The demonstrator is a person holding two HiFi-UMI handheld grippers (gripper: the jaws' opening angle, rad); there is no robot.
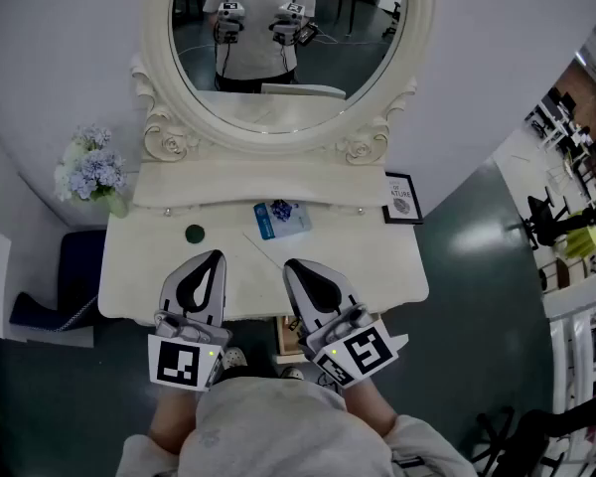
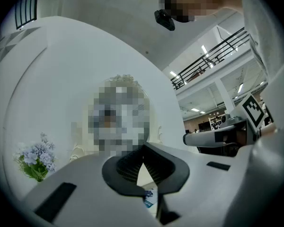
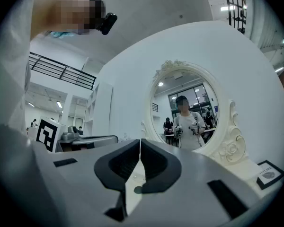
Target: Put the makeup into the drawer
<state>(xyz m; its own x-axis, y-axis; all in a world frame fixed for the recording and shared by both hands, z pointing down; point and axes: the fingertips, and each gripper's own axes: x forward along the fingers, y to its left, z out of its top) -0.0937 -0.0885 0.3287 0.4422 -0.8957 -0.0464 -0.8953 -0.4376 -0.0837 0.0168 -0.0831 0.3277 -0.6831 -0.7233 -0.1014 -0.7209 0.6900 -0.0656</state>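
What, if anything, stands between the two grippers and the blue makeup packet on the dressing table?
Nothing visible does. The blue packet lies on bare table ahead of the left gripper and right gripper, both shut and empty. A dark round thing sits left of that path, apart from it.

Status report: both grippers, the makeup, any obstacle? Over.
Left gripper shut, empty; right gripper shut, empty. Blue makeup packet lies on the tabletop, untouched. Small dark round thing apart, at its left.
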